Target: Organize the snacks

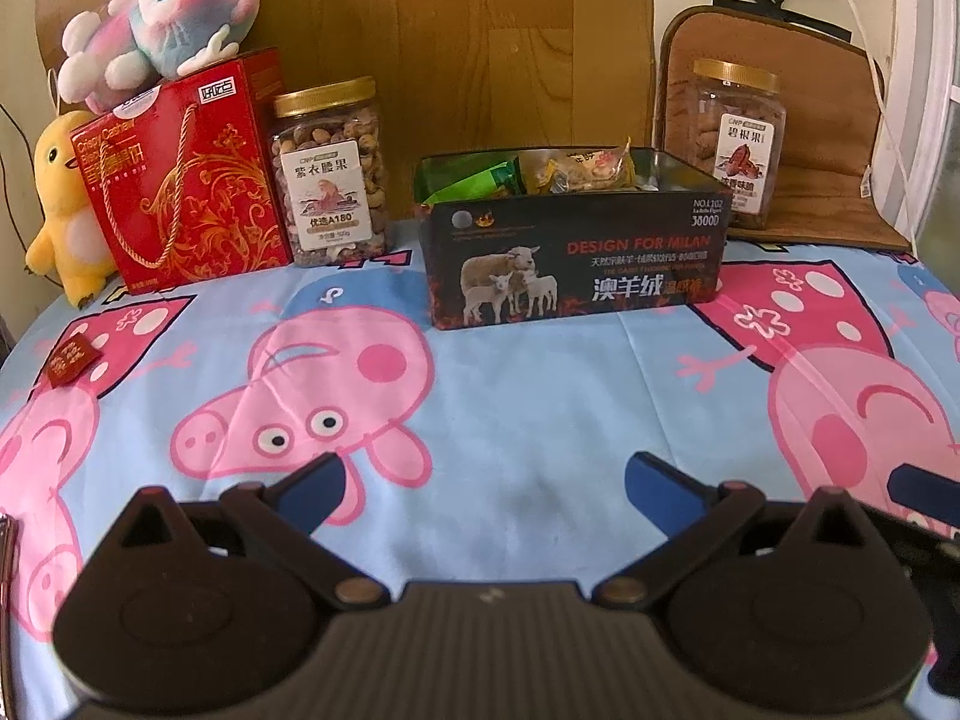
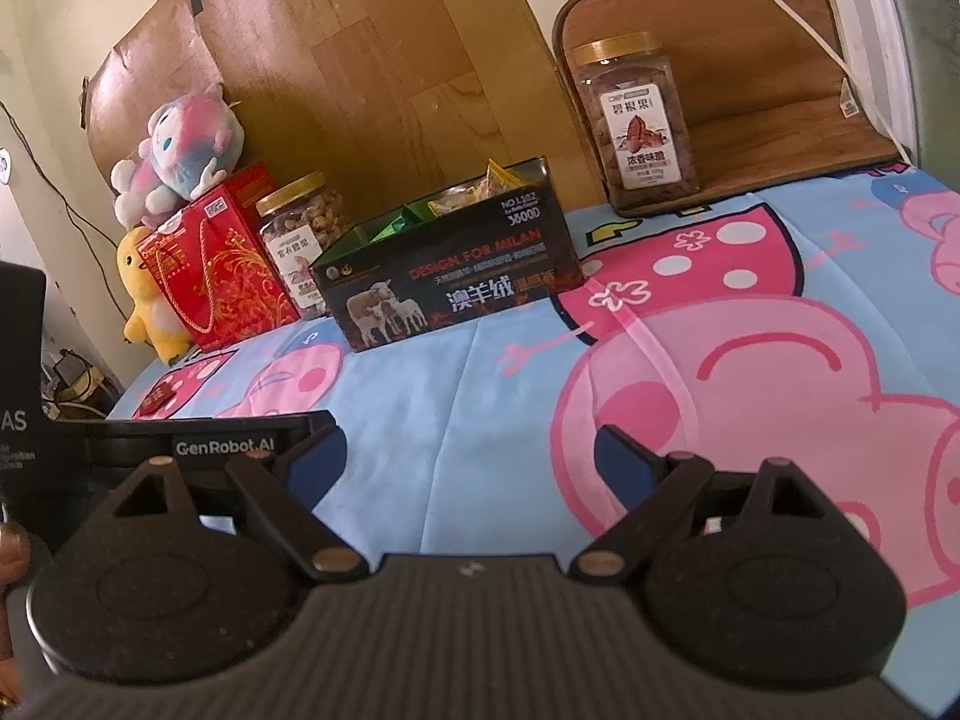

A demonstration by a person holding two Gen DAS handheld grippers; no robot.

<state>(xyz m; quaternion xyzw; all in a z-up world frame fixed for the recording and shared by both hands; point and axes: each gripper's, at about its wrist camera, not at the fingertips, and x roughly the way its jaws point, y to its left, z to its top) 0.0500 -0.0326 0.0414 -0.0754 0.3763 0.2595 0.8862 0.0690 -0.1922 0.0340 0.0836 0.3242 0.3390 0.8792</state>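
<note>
A black tin box (image 1: 576,258) (image 2: 444,282) printed with sheep stands open at the table's back middle, with green and yellow snack packets (image 1: 570,171) (image 2: 456,198) inside. A small dark red packet (image 1: 72,360) (image 2: 157,399) lies alone on the cloth at the left. My left gripper (image 1: 483,480) is open and empty, low over the cloth in front of the box. My right gripper (image 2: 471,456) is open and empty too, to the right of the left one, whose black body (image 2: 198,444) shows beside it.
A red gift box (image 1: 186,174) and a gold-lidded cashew jar (image 1: 330,174) stand at the back left, with plush toys (image 1: 156,18) above and beside them. Another nut jar (image 1: 738,138) (image 2: 639,114) sits on a brown cushion at the back right. A cartoon-pig cloth (image 1: 528,396) covers the table.
</note>
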